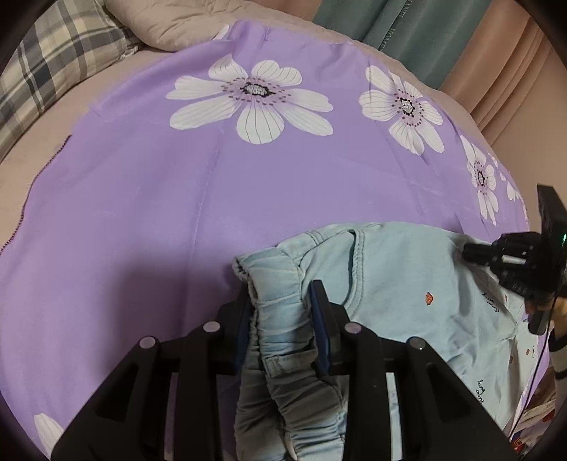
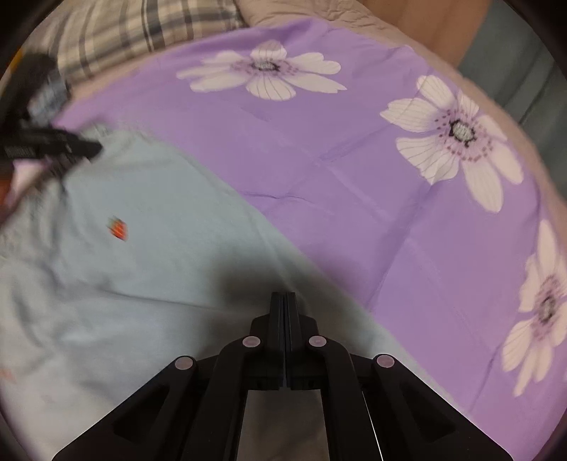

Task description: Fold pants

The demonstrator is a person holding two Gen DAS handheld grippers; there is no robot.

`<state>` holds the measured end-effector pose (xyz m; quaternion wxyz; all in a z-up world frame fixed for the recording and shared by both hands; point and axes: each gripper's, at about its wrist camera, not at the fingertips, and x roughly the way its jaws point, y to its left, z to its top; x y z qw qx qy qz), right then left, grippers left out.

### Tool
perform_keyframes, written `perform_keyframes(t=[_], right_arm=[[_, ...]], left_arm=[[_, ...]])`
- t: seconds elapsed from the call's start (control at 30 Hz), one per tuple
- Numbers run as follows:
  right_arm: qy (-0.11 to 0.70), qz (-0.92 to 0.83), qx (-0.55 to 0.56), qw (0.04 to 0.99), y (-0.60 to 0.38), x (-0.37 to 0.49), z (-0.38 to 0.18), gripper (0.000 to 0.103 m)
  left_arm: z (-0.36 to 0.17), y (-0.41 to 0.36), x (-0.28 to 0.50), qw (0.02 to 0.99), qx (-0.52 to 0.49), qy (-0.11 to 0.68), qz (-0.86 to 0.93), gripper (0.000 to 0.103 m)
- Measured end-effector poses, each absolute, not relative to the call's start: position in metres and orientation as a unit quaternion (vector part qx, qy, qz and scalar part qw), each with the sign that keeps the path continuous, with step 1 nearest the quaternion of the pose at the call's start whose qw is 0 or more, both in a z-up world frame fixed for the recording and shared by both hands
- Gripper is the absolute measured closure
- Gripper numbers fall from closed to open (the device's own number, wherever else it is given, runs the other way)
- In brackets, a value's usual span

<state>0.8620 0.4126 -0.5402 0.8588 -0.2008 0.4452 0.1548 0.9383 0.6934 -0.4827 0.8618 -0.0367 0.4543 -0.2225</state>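
Light blue pants [image 1: 389, 276] with small red prints lie on the purple flowered sheet [image 1: 177, 198]. My left gripper [image 1: 280, 289] is shut on the bunched elastic waistband [image 1: 280, 319], which is lifted between its blue pads. At the right edge my right gripper [image 1: 467, 250] meets the pants' far side. In the right wrist view, my right gripper [image 2: 282, 294] has its fingers pressed together on the pale fabric of the pants [image 2: 141, 266], with creases running to the tips. The left gripper [image 2: 88, 147] shows blurred at the upper left.
The sheet [image 2: 354, 177] covers a bed. A plaid pillow [image 1: 46, 71] and a beige quilt [image 1: 170, 25] lie at its head. Teal and pink curtains [image 1: 425, 32] hang beyond the far side. A striped sleeve [image 1: 560, 358] shows at the right edge.
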Motion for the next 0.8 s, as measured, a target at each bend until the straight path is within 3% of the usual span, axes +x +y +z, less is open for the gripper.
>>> perform_keyframes(t=[0.07, 0.2, 0.33, 0.57, 0.63, 0.7, 0.8], right_arm=[[0.442, 0.153, -0.177, 0.866, 0.402, 0.859, -0.528, 0.1], [0.441, 0.154, -0.136, 0.874, 0.379, 0.874, -0.515, 0.075], [0.46, 0.153, -0.135, 0.864, 0.373, 0.895, -0.522, 0.066], [0.484, 0.195, -0.173, 0.835, 0.383, 0.91, -0.543, 0.066], [0.484, 0.204, -0.179, 0.832, 0.384, 0.904, -0.543, 0.083], [0.476, 0.198, -0.2, 0.833, 0.387, 0.896, -0.541, 0.092], [0.444, 0.178, -0.216, 0.851, 0.391, 0.882, -0.53, 0.096]], left_arm=[[-0.481, 0.693, 0.939, 0.862, -0.04, 0.454, -0.222, 0.071], [-0.489, 0.691, 0.943, 0.86, -0.039, 0.458, -0.222, 0.07], [-0.497, 0.693, 0.947, 0.856, -0.045, 0.463, -0.228, 0.068], [-0.498, 0.69, 0.947, 0.857, -0.036, 0.457, -0.234, 0.068], [-0.495, 0.689, 0.946, 0.86, -0.033, 0.453, -0.232, 0.069], [-0.49, 0.687, 0.941, 0.866, -0.023, 0.445, -0.227, 0.07], [-0.475, 0.686, 0.929, 0.878, -0.007, 0.425, -0.221, 0.071]])
